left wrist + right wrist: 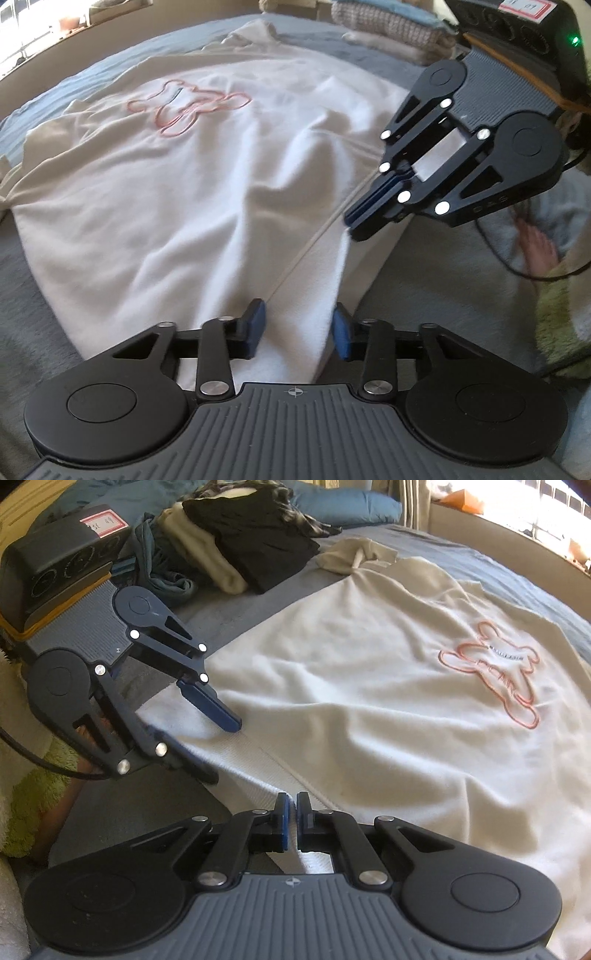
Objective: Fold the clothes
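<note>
On the bed (280, 602), we count one white sweatshirt (207, 173); right gripper (294, 821) pinches its hem, left gripper (298, 328) spread around hem; one clothes pile (243, 542) beyond.

Ahead of both tools the white sweatshirt (207, 177) lies flat and low on the bed (55, 88), leaving open room above it. A heap of folded clothes (240, 542) blocks the far end ahead of the left tool (218, 734). Beside the right tool (291, 819), the left one crowds the hem; bare blanket lies just outside it.
</note>
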